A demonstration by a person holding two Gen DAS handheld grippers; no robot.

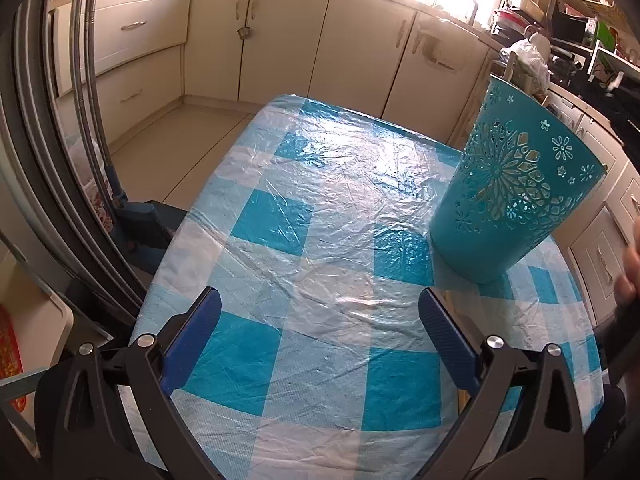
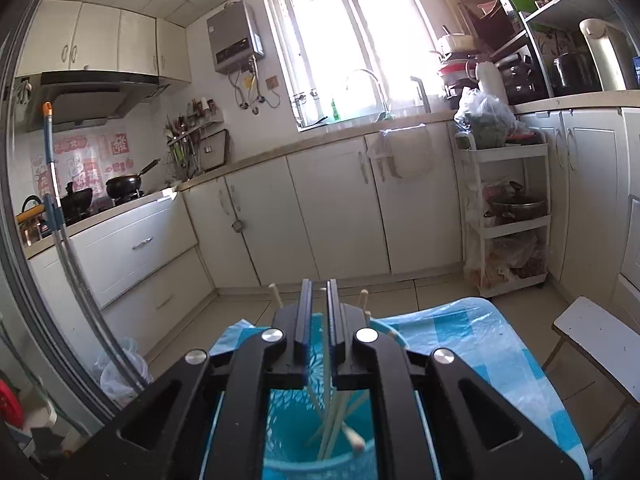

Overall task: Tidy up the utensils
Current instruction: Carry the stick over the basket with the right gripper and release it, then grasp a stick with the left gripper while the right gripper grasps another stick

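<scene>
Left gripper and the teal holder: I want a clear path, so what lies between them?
Nothing: in the left wrist view only bare checked tablecloth lies between the open left gripper and the teal holder.

A teal perforated utensil holder (image 1: 516,196) with cut-out flower patterns stands at the right of the left wrist frame on the blue-and-white checked surface (image 1: 312,264), appearing tilted by the lens. In the right wrist frame, at bottom centre, pale chopsticks (image 2: 332,420) lean inside it, their tips rising above the rim.
</scene>
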